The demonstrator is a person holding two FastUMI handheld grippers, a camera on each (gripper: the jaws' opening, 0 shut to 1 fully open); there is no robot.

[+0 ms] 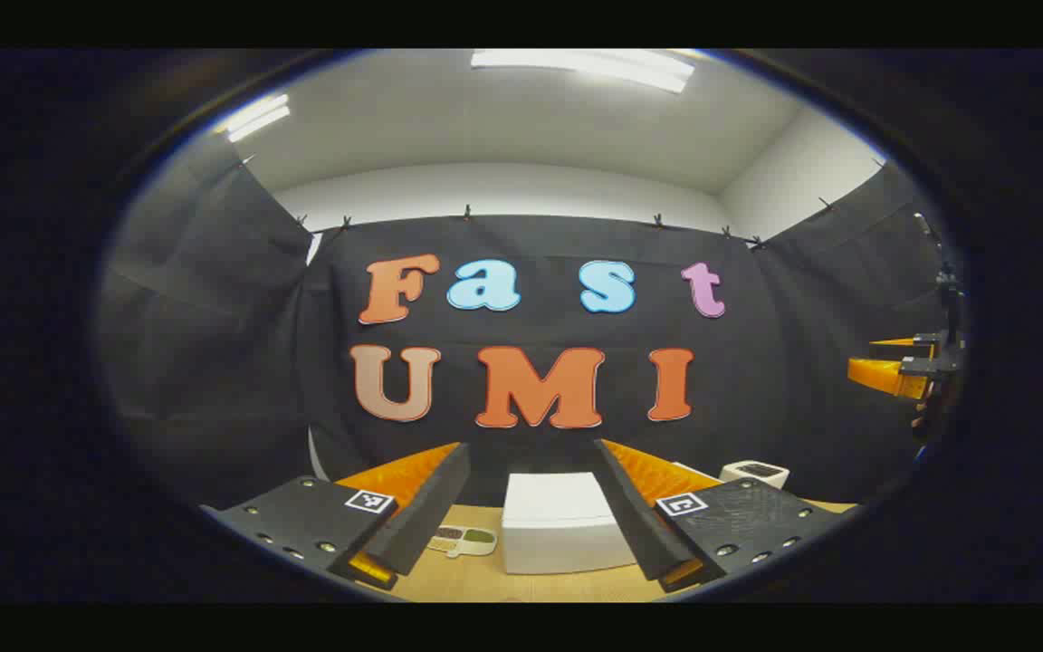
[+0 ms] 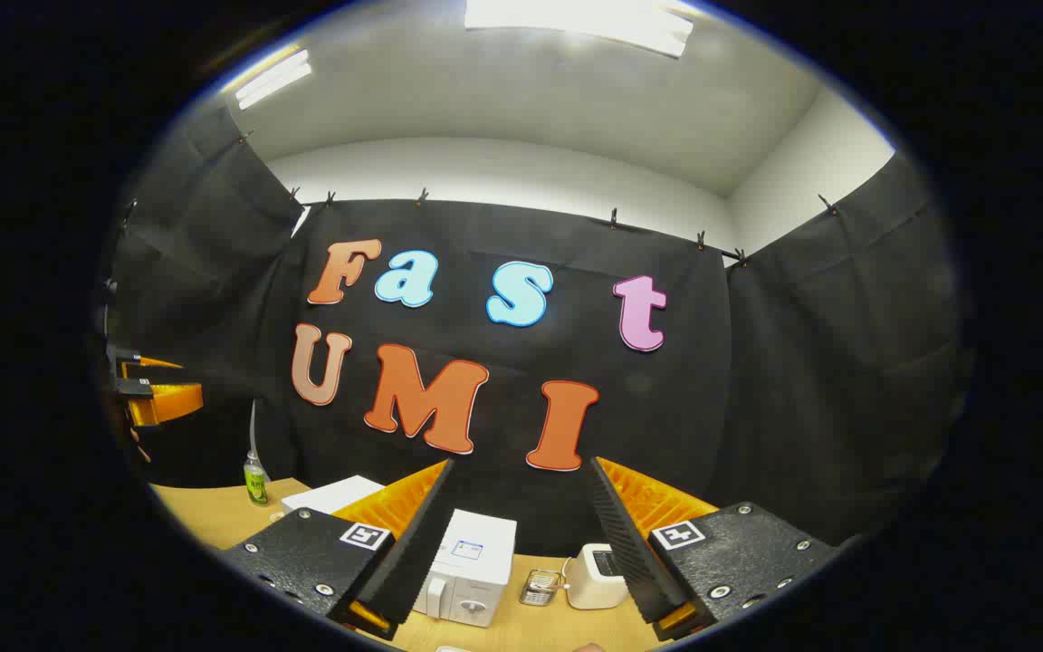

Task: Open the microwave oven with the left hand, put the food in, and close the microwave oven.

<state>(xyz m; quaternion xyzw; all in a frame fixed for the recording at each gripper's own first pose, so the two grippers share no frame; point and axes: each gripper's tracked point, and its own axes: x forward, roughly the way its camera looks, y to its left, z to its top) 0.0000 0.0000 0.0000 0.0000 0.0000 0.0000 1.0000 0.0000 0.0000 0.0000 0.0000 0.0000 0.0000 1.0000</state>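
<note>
The white microwave [image 1: 558,523] stands on the wooden table, low between my left gripper's fingers and some way beyond them. Its door looks shut. To its left lies a small pale dish of food [image 1: 463,540]. My left gripper [image 1: 531,448] is open, held above the table with nothing in it. My right gripper [image 2: 520,464] is also open and holds nothing. It looks down on the microwave [image 2: 472,566] from the right. Each gripper appears at the edge of the other's view: the right gripper [image 1: 885,360] and the left gripper [image 2: 157,385], both raised in the air.
A small white appliance [image 2: 596,575] stands right of the microwave, with a little wire-framed object [image 2: 540,587] between them. A green bottle [image 2: 255,480] and a flat white sheet [image 2: 331,493] lie at the table's [image 2: 205,516] far left. Black cloth walls close in the booth.
</note>
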